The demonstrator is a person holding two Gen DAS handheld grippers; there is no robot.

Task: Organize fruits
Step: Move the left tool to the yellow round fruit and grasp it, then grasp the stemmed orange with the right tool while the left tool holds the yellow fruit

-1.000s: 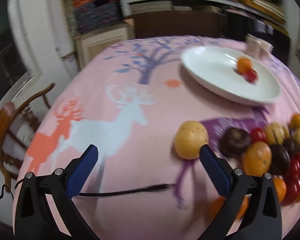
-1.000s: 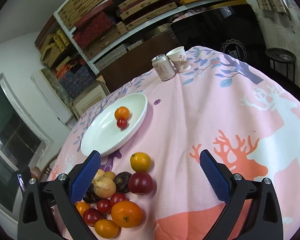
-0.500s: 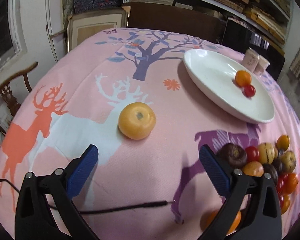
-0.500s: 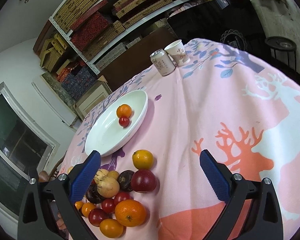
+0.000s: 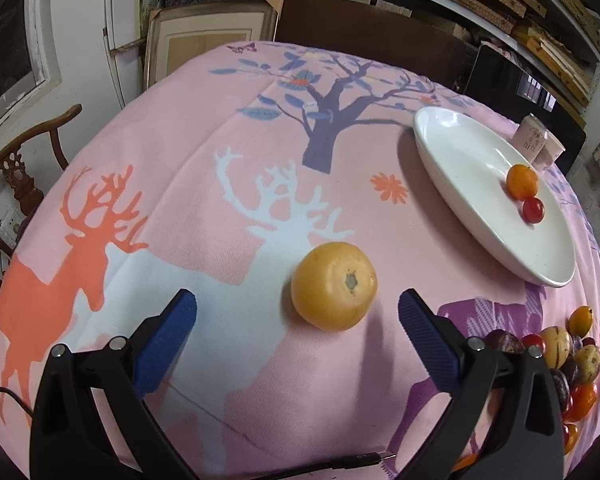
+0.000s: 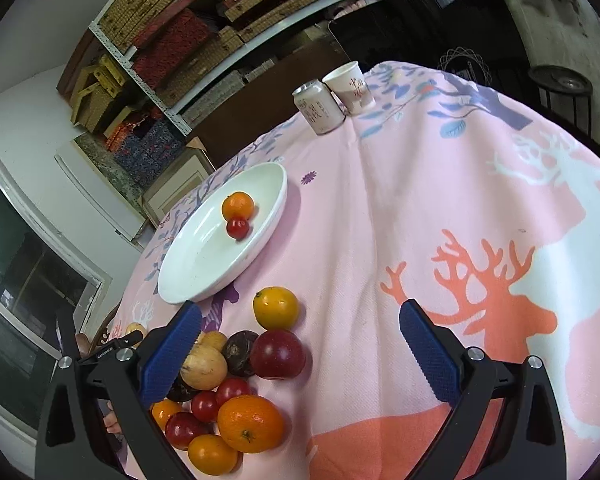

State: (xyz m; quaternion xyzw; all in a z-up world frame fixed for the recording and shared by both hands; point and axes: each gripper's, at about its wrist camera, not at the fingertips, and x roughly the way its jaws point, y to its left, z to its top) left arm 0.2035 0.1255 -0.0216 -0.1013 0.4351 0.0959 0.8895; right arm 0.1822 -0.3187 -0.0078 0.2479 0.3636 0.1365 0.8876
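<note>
Now yellow fruit (image 5: 334,285) nearer, between open left hand-held gripper (image 5: 297,339) fingers.

Soft, even indoor light; both views are sharp. Fisheye bending curves the worktop (image 5: 220,160) and darkens the corners. The yellow fruit (image 5: 334,285) casts a faint shadow rightward; the white plate (image 6: 204,264) shows mild glare.

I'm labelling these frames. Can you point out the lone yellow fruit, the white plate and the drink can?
yellow fruit (image 5: 334,286), left wrist view, middle of its skin
white plate (image 6: 204,260), right wrist view, bare inner surface
drink can (image 6: 319,108), right wrist view, its side wall
</note>
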